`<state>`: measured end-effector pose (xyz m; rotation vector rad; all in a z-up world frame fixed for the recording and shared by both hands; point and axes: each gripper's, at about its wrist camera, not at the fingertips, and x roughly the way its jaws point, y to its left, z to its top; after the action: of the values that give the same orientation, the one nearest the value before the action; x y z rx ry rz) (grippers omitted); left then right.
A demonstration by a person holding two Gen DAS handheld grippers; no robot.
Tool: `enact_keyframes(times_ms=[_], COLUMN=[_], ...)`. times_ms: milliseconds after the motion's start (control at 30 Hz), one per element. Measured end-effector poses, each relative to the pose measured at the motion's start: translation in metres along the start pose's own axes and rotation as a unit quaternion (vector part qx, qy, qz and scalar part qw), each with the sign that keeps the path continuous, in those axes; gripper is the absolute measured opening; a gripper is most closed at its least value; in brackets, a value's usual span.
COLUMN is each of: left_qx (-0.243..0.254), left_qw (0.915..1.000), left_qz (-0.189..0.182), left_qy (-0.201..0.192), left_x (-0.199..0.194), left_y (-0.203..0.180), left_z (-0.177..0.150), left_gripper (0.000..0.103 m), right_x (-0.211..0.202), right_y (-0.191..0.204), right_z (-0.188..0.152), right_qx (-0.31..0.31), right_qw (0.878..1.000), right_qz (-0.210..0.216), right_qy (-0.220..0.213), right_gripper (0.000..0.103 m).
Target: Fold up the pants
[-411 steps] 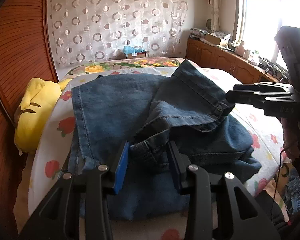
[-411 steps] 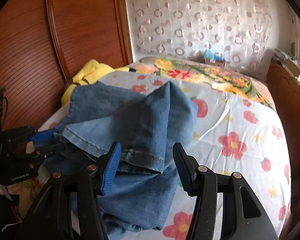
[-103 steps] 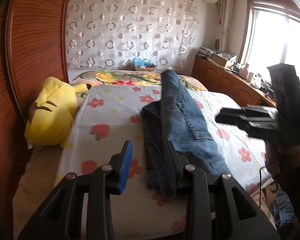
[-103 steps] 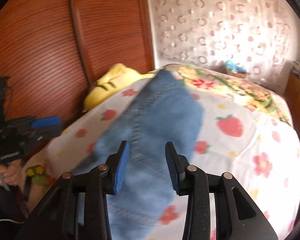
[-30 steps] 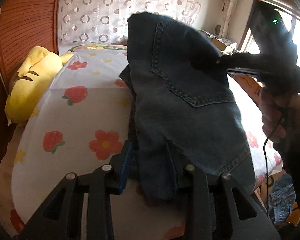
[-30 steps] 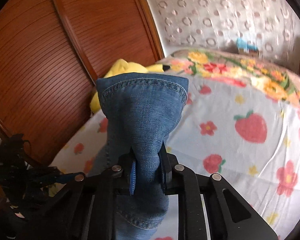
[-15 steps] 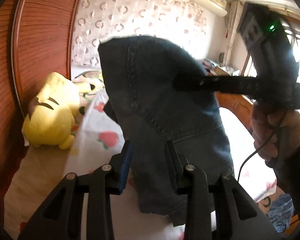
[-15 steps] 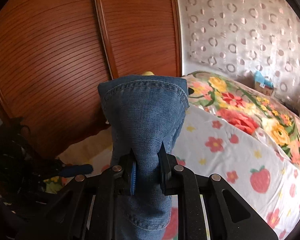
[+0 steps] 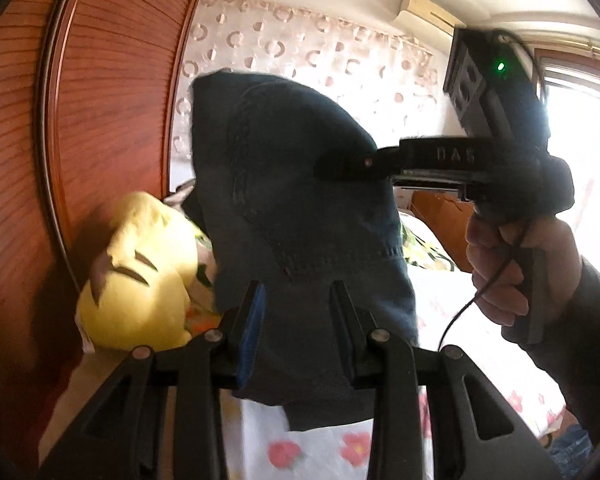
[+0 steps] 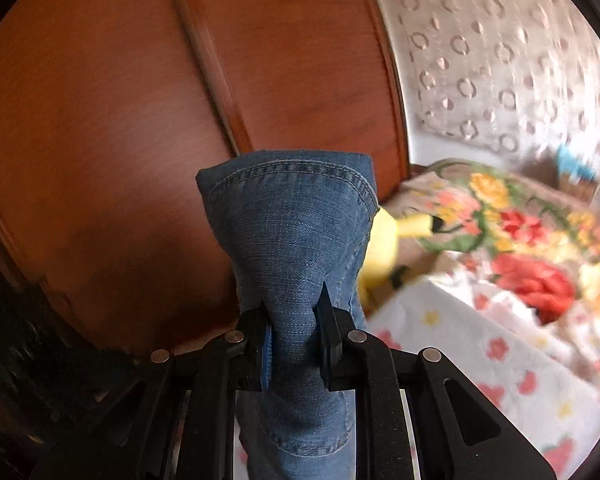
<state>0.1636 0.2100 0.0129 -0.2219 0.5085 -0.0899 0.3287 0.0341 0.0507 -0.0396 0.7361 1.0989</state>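
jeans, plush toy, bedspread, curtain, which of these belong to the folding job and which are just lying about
Part of the job:
- jeans
- right gripper, clamped on the jeans
- left gripper, jeans between its fingers
- bed

Just lying about:
- yellow plush toy
- patterned curtain
- wooden wardrobe

Glaring daylight from the window (image 9: 580,128) backlights the pants (image 9: 300,200) into shadow; right view motion-blurred, fisheye edges dark.

Wood wardrobe (image 10: 120,120) blocks the left side, w/ yellow plush toy (image 9: 140,276) at its foot. Flowered bed (image 10: 480,360) lies bare to the right, room to pass there. Jeans (image 9: 300,220) hang betw. both grippers.
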Motion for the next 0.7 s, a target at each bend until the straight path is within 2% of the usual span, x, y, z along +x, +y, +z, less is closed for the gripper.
enact_keyframes(times_ms=[67,100,267,333,400,467,500,600,700], left_qx=[0.005,0.010,0.009,-0.003,-0.005,-0.004,-0.001,0.005,0.011], left_qw=[1.0000,0.9999,0.9981,0.9966,0.9962,0.9952,0.9943,0.9920,0.9897], left_qz=[0.003,0.003,0.002,-0.001,-0.005,-0.005,-0.002,0.013,0.025], left_qy=[0.003,0.009,0.062,0.082,0.086,0.098,0.106,0.126,0.140], left_x=[0.015,0.026,0.089,0.110,0.119,0.128,0.133,0.142,0.146], left_y=[0.006,0.008,0.011,0.013,0.009,0.006,0.004,0.001,0.000], left_z=[0.008,0.011,0.002,-0.007,-0.014,-0.020,-0.023,-0.032,-0.040], left_gripper=[0.032,0.032,0.032,0.032,0.032,0.032,0.032,0.032,0.032], right_x=[0.013,0.022,0.082,0.093,0.095,0.091,0.087,0.077,0.052], right_y=[-0.037,-0.054,-0.155,-0.186,-0.200,-0.205,-0.206,-0.207,-0.200], right_z=[0.008,0.008,-0.029,-0.042,-0.047,-0.048,-0.048,-0.043,-0.039], right_qx=[0.057,0.074,0.133,0.135,0.137,0.134,0.128,0.122,0.096], right_qw=[0.998,0.997,0.983,0.979,0.978,0.978,0.978,0.978,0.981], right_qz=[0.019,0.015,-0.080,-0.099,-0.092,-0.100,-0.112,-0.132,-0.154], right_qy=[-0.004,0.005,0.093,0.119,0.129,0.128,0.124,0.108,0.074], right_gripper=[0.015,0.015,0.016,0.021,0.028,0.051,0.054,0.055,0.055])
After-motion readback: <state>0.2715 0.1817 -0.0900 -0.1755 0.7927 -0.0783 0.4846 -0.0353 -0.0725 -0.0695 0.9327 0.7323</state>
